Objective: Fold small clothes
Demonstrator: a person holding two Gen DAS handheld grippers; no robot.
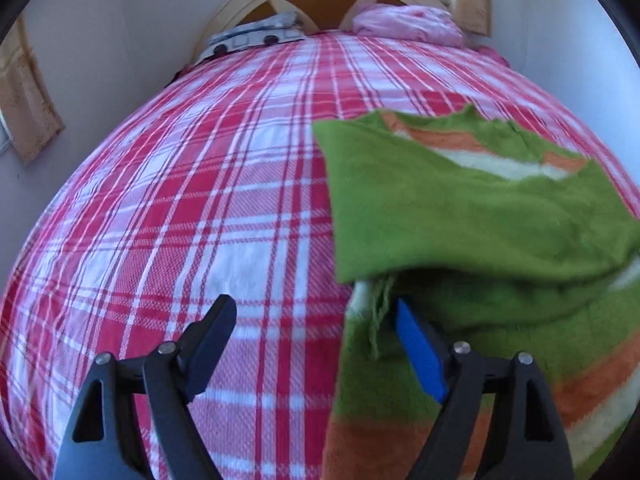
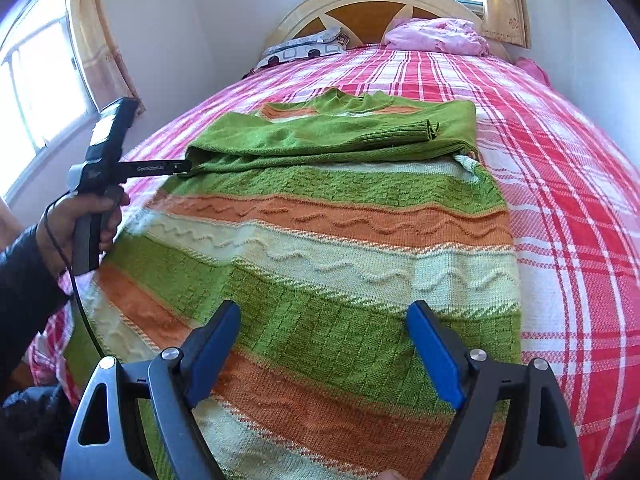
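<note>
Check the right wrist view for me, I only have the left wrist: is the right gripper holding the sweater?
Observer: No. The right gripper is open above the sweater, over its lower stripes, gripping nothing.
Operator: Top part folded in?
Observer: At least one sleeve lies across the chest, with its cuff near the right edge.
Operator: Where's my gripper from there?
Observer: The left gripper is at the sweater's left edge, by that fold, held in the person's hand.
</note>
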